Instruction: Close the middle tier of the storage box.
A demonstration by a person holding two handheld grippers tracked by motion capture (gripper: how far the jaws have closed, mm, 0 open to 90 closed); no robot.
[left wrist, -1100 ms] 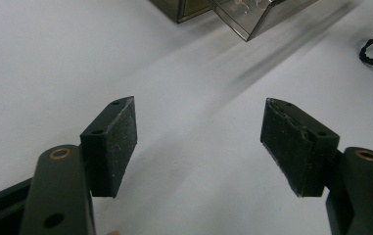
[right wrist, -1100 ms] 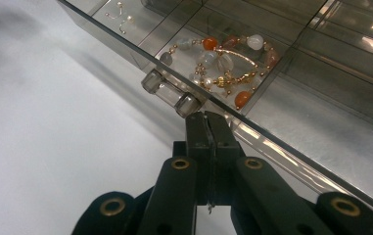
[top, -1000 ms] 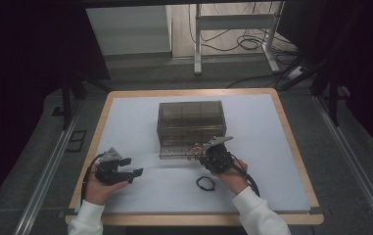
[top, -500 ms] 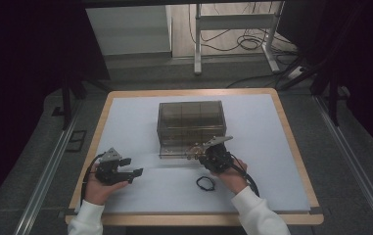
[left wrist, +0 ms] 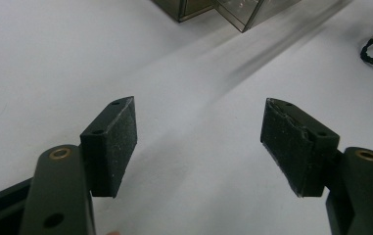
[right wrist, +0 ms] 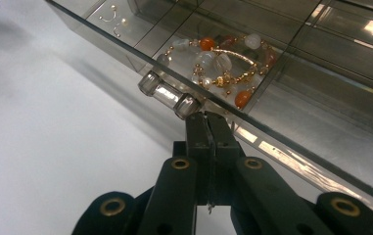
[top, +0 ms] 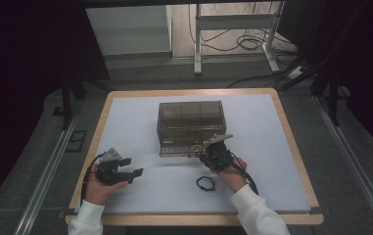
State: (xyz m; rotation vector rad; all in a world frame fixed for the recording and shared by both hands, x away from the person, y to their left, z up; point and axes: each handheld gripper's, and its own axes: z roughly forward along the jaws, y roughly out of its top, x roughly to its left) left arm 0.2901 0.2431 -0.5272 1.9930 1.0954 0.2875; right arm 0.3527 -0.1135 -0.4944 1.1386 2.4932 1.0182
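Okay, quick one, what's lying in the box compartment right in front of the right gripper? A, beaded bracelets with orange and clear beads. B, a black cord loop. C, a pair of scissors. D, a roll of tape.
A: the right gripper view shows beaded bracelets with orange, clear and gold beads inside the smoky clear box.

The table (top: 125, 117) is lit evenly from above in the high view, while the surroundings are left dark. Soft shadows are cast beside the box (top: 190, 126). In the left gripper view the pads (left wrist: 113, 142) are sharp and the far corner is blurred. In the right gripper view bright glare is thrown off the drawer (right wrist: 291, 88).
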